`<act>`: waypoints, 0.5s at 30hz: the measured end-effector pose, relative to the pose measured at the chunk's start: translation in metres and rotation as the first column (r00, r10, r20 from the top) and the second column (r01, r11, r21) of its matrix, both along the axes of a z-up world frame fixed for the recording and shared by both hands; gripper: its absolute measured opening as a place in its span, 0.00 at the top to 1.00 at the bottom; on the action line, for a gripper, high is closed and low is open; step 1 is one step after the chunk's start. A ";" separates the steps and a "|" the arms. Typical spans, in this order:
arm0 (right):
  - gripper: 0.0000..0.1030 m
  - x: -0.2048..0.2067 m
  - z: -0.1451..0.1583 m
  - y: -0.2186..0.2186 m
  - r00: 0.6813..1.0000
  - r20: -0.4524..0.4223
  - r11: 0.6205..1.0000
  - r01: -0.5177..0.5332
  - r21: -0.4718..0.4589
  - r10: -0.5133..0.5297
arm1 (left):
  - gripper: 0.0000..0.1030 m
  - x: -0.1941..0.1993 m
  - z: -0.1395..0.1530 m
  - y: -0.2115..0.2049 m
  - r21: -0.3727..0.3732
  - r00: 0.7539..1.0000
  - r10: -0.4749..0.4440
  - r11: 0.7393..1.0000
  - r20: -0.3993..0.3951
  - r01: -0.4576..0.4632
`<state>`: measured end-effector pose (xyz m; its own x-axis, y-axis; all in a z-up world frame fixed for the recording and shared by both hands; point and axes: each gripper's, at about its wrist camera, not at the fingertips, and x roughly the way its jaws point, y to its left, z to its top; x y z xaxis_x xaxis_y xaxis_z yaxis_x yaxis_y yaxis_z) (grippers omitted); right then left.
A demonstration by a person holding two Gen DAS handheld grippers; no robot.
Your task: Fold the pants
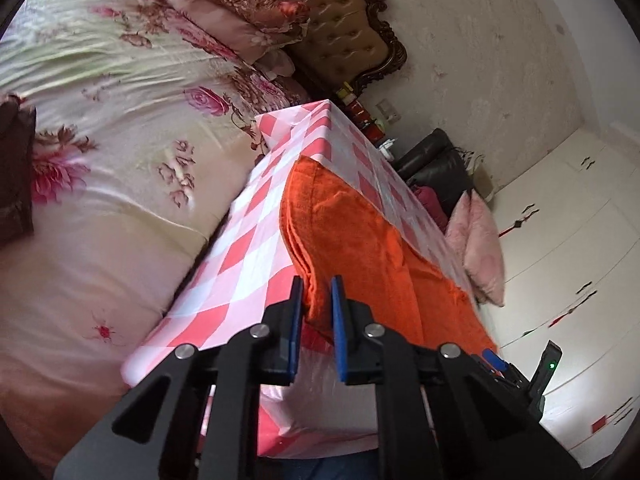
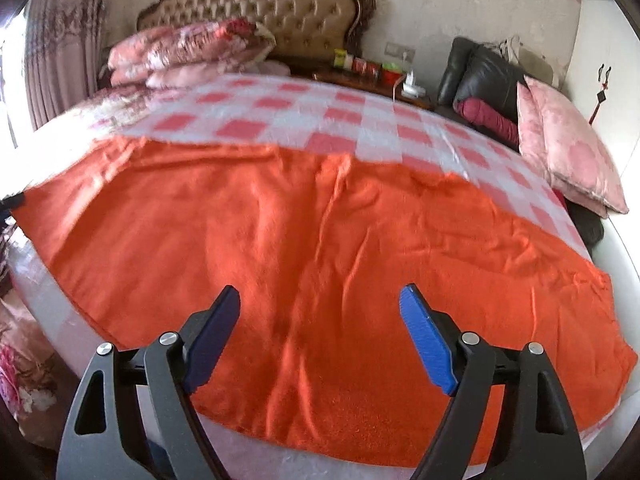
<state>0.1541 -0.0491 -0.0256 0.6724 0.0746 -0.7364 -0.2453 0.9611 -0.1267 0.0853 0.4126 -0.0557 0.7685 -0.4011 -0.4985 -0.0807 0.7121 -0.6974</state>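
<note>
your left claw [image 1: 316,296] is clamped on a thick fold of the orange pants [image 1: 360,248] at their near end, the blue pads [image 1: 297,308] pressing the fleece from both sides with a ridge of cloth standing up between them. your right claw [image 2: 320,320] is spread wide and holds nothing; it hangs over the middle of the pants [image 2: 304,240] with bare fabric showing between its fingers.

the pants lie flat along the near side of the table [image 1: 240,248], which wears a pink and white checked cloth, and their near edge runs close to the table's front edge. in the right wrist view a far corner of the garment on the right sits at the table edge, and whether it hangs over i can't tell.

what could go wrong from here, as i judge it: the left grip looks like it has several layers bunched together, so if you lift and carry it across, a lower layer may slip out and the fold will come down crooked. the right claw has no hold yet, so pulling with the left alone would likely drag the whole garment sideways, or off the near edge. pinch too deep on either side and you may catch the checked cloth with the fleece and haul it along. the pink cushion [image 2: 568,148] leaning at the table's right end sits close enough that a wide sweep could knock it.
</note>
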 end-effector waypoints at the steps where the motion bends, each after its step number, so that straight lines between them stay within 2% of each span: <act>1: 0.23 0.002 -0.005 0.000 1.000 -0.020 1.000 0.003 -0.008 -0.003 | 0.87 0.000 0.003 -0.001 0.007 1.000 0.003 1.000 0.001 -0.003; 8: 0.22 0.001 -0.008 -0.004 1.000 -0.014 1.000 0.000 0.003 0.000 | 0.88 0.005 0.016 -0.008 0.091 0.998 0.052 0.995 -0.037 -0.048; 11: 0.22 0.000 -0.009 -0.005 1.000 -0.016 1.000 0.001 0.009 -0.001 | 0.88 0.006 0.026 -0.017 0.176 0.995 0.081 0.982 -0.058 -0.070; 15: 0.21 0.001 -0.009 -0.006 1.000 -0.021 1.000 0.003 0.020 -0.002 | 0.88 0.010 0.049 -0.035 0.300 0.992 0.112 0.950 -0.060 -0.089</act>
<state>0.1552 -0.0547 -0.0347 0.6569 0.0882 -0.7488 -0.2454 0.9641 -0.1018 0.0953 0.3778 -0.0066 0.7531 -0.1490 -0.6408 -0.2063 0.8714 -0.4451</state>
